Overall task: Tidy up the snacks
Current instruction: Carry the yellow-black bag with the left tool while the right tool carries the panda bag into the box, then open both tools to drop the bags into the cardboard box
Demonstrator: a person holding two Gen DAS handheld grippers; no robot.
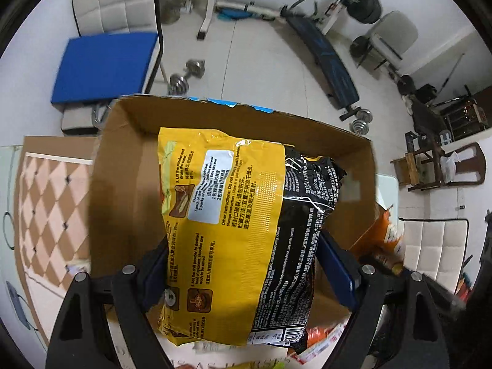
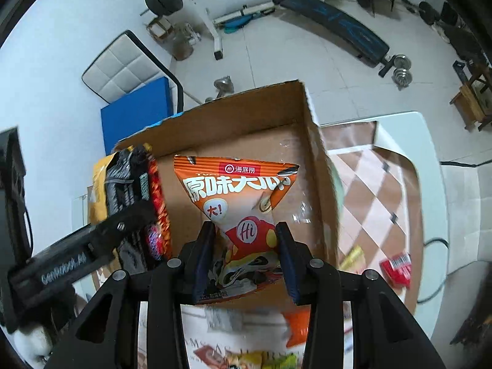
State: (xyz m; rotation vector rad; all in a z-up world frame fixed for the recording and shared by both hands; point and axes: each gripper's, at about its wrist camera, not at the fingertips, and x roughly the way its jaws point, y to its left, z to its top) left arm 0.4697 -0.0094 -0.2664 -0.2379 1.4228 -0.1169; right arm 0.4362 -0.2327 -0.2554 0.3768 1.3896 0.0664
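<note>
Noodle pack [image 1: 236, 230] and orange bag [image 2: 243, 215] in clamped jaws

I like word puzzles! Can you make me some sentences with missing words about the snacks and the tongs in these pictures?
1. The left tongs hold a noodle packet that is black and ____.
2. The right tongs pinch an ____ sunflower seed bag.
3. Both snacks hang over an open ____ box.
4. Beside the box on the table lies a small ____ packet.

Missing words: yellow; orange; cardboard; red
</note>
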